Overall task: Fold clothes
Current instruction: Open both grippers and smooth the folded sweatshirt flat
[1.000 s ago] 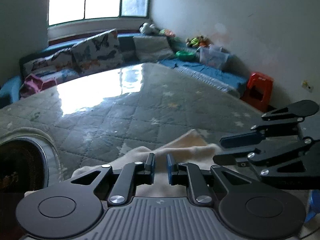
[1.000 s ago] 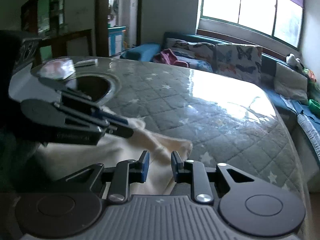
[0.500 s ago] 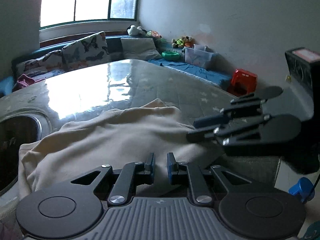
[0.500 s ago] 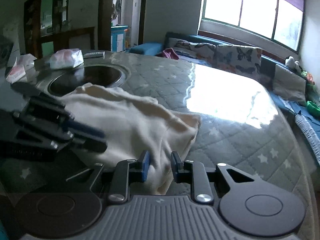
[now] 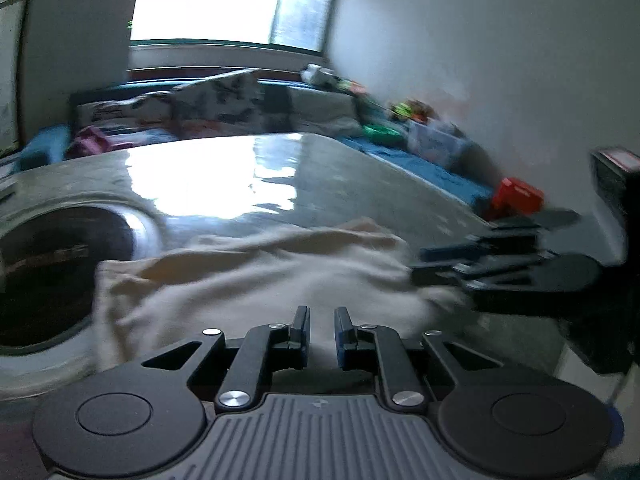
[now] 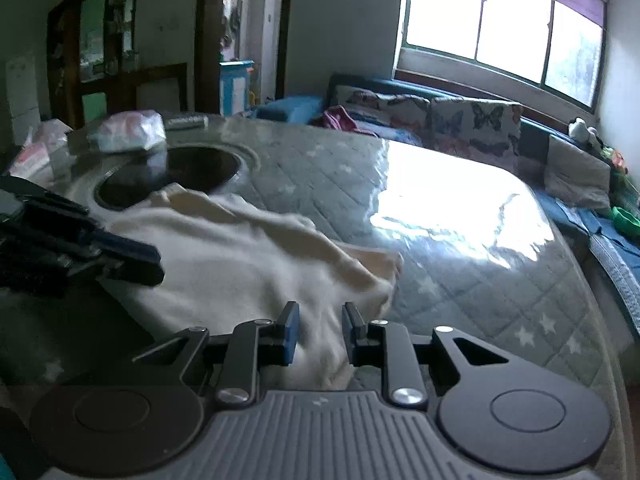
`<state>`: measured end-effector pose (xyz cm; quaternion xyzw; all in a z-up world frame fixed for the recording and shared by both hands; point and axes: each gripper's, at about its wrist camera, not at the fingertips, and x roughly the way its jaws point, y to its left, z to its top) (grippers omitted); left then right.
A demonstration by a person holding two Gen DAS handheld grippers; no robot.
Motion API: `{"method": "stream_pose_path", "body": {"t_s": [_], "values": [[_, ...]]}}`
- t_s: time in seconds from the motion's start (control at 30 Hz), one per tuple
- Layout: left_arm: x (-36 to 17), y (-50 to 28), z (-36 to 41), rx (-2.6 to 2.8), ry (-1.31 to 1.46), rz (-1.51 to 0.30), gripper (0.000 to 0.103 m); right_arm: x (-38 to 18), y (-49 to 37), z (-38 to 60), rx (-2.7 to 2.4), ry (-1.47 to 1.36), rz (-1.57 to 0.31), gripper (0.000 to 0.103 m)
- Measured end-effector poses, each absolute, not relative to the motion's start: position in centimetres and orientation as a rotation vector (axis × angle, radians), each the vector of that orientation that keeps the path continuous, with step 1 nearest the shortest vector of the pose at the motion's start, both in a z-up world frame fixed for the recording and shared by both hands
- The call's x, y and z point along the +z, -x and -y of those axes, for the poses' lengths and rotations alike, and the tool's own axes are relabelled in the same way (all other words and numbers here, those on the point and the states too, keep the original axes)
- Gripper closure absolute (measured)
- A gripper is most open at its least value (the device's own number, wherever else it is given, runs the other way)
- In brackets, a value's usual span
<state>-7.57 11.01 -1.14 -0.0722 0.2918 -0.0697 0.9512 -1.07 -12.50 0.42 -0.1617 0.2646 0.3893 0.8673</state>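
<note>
Cream knit fabric, one garment point(image 6: 240, 264), lies rumpled on the bench point(image 6: 460, 280), a quilted star-print cover under a glossy sheet. Its far edge reaches the rim of the round dark recess point(image 6: 188, 168) set into the bench; its near portion hangs toward the bench edge beneath both tools.

Gripper state:
- Left gripper point(image 5: 321, 334): jaws stand apart with a narrow gap. Fabric shows behind the gap, but nothing is clamped.
- Right gripper point(image 6: 318, 330): jaws stand apart with a wider gap, positioned over the garment's near right corner. Nothing is clamped.

Both tools hover just above the near edge of the garment, side by side. The left wrist view is motion-blurred, so fine fabric detail cannot be read.

Step assessment: the garment is bunched with ridges and no clean crease line, so it does not lie folded. The scene fits either spreading the cloth flat or positioning for a grip on the near edge.

Next-move requirement: any grip calls for each pair of jaws to close on a single layer near a corner, with even tension across the two points to avoid further bunching.
</note>
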Motion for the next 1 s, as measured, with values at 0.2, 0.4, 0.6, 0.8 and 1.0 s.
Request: {"method": "stream_pose_path", "body": {"t_s": [0.2, 0.4, 0.6, 0.8, 1.0], "values": [[-1.9, 7.3, -14.6, -0.006, 0.205, -0.629, 0.089, 0.6, 2.1, 10.9, 0.892, 0.348, -0.535, 0.079], [-2.5, 7.8, -17.5, 0.03, 0.256, -0.635, 0.089, -1.3, 1.8, 9.8, 0.892, 0.381, -0.577, 0.078], [-1.5, 7.3, -18.0, 0.029, 0.268, -0.601, 0.089, -1.3, 1.7, 10.1, 0.892, 0.384, -0.583, 0.076], [-2.6, 5.5, -18.9, 0.081, 0.218, -0.642, 0.088, -1.3, 1.6, 10.3, 0.892, 0.383, -0.589, 0.074], [-1.8, 4.0, -18.6, 0.07, 0.206, -0.638, 0.088, -1.3, 1.5, 10.1, 0.891, 0.383, -0.594, 0.073]]}}
